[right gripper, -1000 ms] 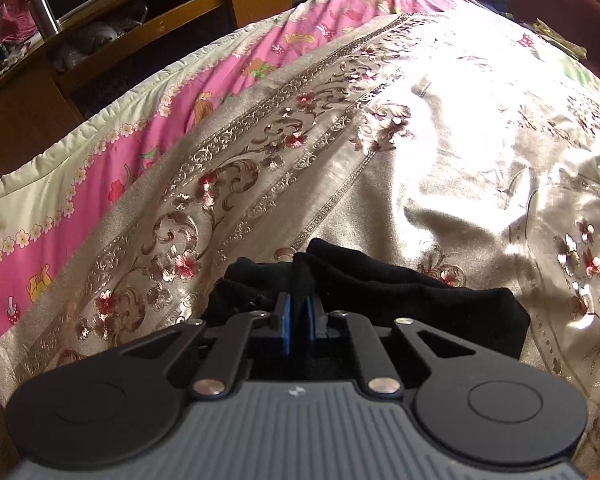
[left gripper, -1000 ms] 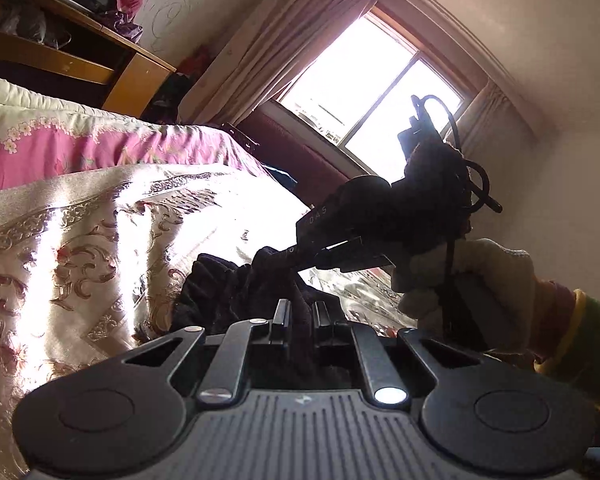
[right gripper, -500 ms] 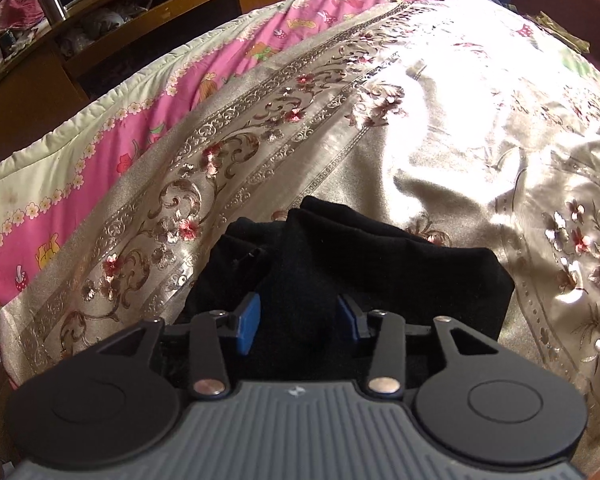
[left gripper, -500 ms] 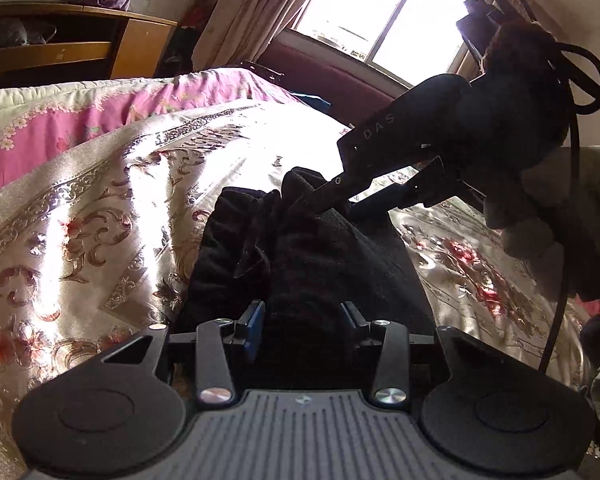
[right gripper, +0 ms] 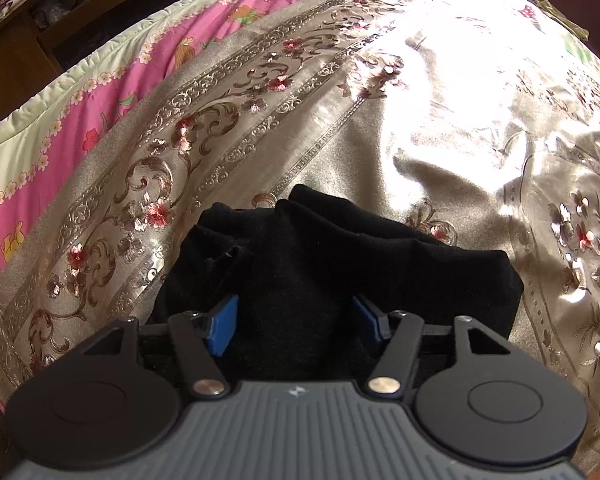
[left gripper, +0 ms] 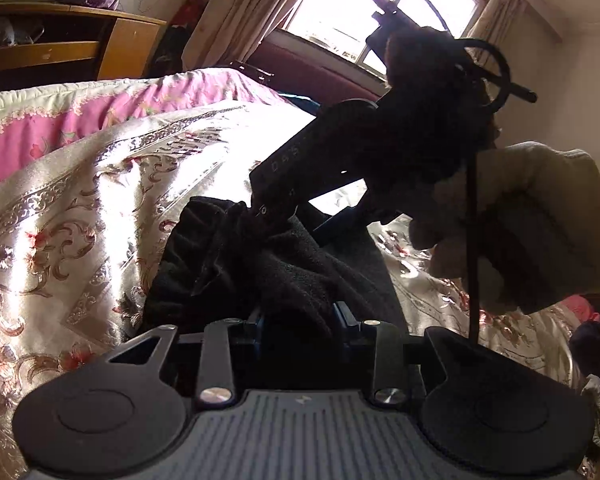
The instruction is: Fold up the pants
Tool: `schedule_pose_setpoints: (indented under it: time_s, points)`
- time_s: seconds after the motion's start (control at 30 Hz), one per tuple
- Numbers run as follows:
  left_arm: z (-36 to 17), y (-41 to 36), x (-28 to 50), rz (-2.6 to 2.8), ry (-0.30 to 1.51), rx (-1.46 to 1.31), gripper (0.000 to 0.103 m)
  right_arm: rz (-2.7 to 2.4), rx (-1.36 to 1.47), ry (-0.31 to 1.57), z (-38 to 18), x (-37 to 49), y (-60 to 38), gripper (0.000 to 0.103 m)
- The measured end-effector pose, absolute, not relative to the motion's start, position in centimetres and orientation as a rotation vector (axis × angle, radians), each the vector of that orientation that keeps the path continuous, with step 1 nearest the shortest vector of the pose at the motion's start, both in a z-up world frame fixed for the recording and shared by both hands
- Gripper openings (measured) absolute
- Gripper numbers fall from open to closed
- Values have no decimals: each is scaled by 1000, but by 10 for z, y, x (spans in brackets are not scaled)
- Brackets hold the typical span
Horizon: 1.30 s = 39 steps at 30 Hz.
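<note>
Releasing folded black pants (right gripper: 340, 264) at lower centre: right gripper (right gripper: 296, 322) opening wide, left gripper (left gripper: 298, 316) closing, narrow; next, smoothing needed

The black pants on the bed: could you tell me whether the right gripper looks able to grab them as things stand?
Probably yes. The right gripper sits directly over the pants, its jaws opening with cloth between them and nothing in the way.

The left wrist view looks low across the bed (left gripper: 100, 184) toward the window (left gripper: 380, 12); the right wrist view looks steeply down, close. Both share the black pants (left gripper: 284, 272) (right gripper: 332, 264).
</note>
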<state>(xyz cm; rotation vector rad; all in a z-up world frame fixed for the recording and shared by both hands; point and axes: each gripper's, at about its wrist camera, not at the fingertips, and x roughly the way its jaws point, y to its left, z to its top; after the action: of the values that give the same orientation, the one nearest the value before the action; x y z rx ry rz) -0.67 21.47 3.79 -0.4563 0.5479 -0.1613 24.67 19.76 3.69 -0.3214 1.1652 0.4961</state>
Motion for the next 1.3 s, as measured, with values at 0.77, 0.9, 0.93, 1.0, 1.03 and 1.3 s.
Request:
schedule_pose_setpoints:
  time_s: [0.77, 0.9, 0.93, 1.0, 1.03, 1.3]
  points:
    - [64, 209, -29, -266, 359, -416, 28, 541, -314, 1154, 77, 225, 187, 23]
    - [67, 237, -48, -284, 287, -543, 28, 618, -267, 1100, 106, 209, 194, 23]
    - [61, 246, -47, -273, 289, -585, 28, 623, -277, 1084, 104, 207, 202, 24]
    - [42, 265, -41, -219, 320, -666, 28, 620, -275, 1080, 89, 210, 216, 24]
    - [33, 273, -39, -179, 341, -686, 28, 617, -259, 1091, 75, 215, 224, 24]
    - [-5, 299, -32, -74, 499, -709, 37, 621, -157, 1141, 30, 224, 233, 59]
